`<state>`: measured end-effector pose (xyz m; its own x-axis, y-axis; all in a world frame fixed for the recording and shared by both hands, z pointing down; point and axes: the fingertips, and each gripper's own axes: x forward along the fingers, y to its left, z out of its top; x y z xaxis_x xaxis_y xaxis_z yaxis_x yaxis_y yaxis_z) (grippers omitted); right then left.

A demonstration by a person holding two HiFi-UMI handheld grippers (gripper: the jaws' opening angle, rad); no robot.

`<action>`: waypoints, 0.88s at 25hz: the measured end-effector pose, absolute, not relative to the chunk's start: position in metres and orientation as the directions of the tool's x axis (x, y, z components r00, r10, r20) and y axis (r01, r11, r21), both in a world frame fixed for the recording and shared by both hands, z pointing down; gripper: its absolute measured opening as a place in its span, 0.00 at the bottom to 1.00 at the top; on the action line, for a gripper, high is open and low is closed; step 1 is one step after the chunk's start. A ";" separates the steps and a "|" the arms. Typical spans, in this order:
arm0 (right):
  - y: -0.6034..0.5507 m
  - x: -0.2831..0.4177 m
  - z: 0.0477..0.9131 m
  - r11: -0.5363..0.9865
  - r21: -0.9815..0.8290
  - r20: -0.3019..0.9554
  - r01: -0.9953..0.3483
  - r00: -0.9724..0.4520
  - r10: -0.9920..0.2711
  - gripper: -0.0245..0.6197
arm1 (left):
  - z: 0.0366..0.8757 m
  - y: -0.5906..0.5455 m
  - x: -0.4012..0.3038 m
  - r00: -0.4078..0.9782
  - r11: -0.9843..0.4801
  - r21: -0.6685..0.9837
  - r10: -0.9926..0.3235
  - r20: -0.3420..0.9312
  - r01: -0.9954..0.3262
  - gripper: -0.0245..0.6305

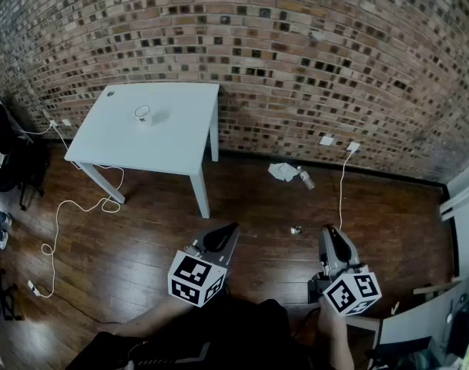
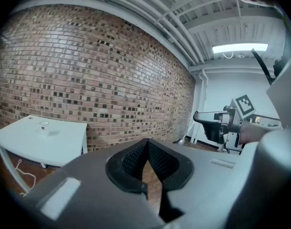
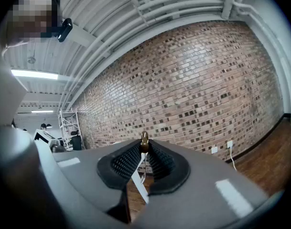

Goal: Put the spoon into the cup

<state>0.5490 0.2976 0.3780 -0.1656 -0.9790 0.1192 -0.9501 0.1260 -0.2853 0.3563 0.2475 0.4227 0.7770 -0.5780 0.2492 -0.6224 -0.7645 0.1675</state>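
Now | 1 cup (image 1: 142,114) on 1 table (image 1: 176,141) | 1 spoon (image 3: 144,139) clamped in R tongs (image 3: 144,149) | L tongs (image 2: 146,146) closed, empty

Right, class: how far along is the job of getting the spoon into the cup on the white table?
Done: the spoon is picked up, clamped in the right gripper. In hand: only holding it; the left gripper is shut and empty. Left: the cup stands on the white table across the room, so walking over and dropping the spoon in remain.
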 end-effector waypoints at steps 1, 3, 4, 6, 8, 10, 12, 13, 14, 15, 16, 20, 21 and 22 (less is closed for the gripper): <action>0.294 0.543 0.378 0.133 -0.290 0.117 -0.948 -0.173 -0.978 0.11 | 0.423 0.244 0.352 0.774 -0.762 0.164 -0.582 0.250 -0.626 0.03; 0.287 0.531 0.378 0.154 -0.292 0.114 -0.944 -0.194 -0.974 0.11 | 0.423 0.238 0.343 0.765 -0.754 0.160 -0.594 0.249 -0.637 0.03; 0.283 0.526 0.378 0.170 -0.287 0.114 -0.943 -0.210 -0.971 0.11 | 0.423 0.235 0.339 0.759 -0.746 0.161 -0.603 0.247 -0.646 0.03; 0.274 0.520 0.377 0.205 -0.265 0.113 -0.942 -0.241 -0.964 0.11 | 0.424 0.231 0.334 0.740 -0.726 0.164 -0.626 0.245 -0.668 0.03; 0.264 0.517 0.375 0.237 -0.234 0.112 -0.943 -0.269 -0.957 0.11 | 0.426 0.225 0.330 0.714 -0.698 0.167 -0.653 0.253 -0.697 0.03; 0.252 0.515 0.372 0.276 -0.219 0.107 -0.936 -0.304 -0.947 0.11 | 0.424 0.220 0.326 0.686 -0.667 0.171 -0.679 0.261 -0.725 0.03; 0.239 0.513 0.371 0.317 -0.236 0.101 -0.918 -0.348 -0.932 0.11 | 0.419 0.219 0.321 0.656 -0.638 0.164 -0.707 0.263 -0.753 0.03; 0.233 0.511 0.371 0.338 -0.250 0.098 -0.908 -0.371 -0.923 0.11 | 0.417 0.218 0.317 0.637 -0.620 0.157 -0.724 0.265 -0.769 0.03; 0.227 0.509 0.371 0.357 -0.262 0.095 -0.897 -0.392 -0.915 0.11 | 0.416 0.216 0.313 0.616 -0.599 0.152 -0.741 0.268 -0.786 0.03; 0.224 0.507 0.370 0.373 -0.273 0.092 -0.887 -0.411 -0.907 0.11 | 0.415 0.214 0.309 0.594 -0.576 0.152 -0.756 0.273 -0.803 0.03; 0.221 0.506 0.369 0.388 -0.281 0.090 -0.878 -0.426 -0.900 0.11 | 0.415 0.212 0.306 0.576 -0.555 0.156 -0.769 0.277 -0.817 0.03; 0.204 0.500 0.362 0.444 -0.288 0.080 -0.849 -0.483 -0.872 0.11 | 0.409 0.207 0.295 0.516 -0.493 0.152 -0.807 0.287 -0.856 0.03; 0.199 0.497 0.361 0.459 -0.284 0.075 -0.842 -0.497 -0.865 0.11 | 0.409 0.206 0.291 0.502 -0.481 0.144 -0.816 0.287 -0.865 0.03; 0.193 0.495 0.360 0.471 -0.277 0.070 -0.837 -0.507 -0.859 0.11 | 0.409 0.203 0.288 0.488 -0.468 0.138 -0.825 0.284 -0.873 0.03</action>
<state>0.4955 0.1931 0.3604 -0.5069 -0.8591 0.0704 -0.8372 0.4712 -0.2775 0.2878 0.2034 0.4090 0.4880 -0.8254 0.2839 -0.8726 -0.4685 0.1379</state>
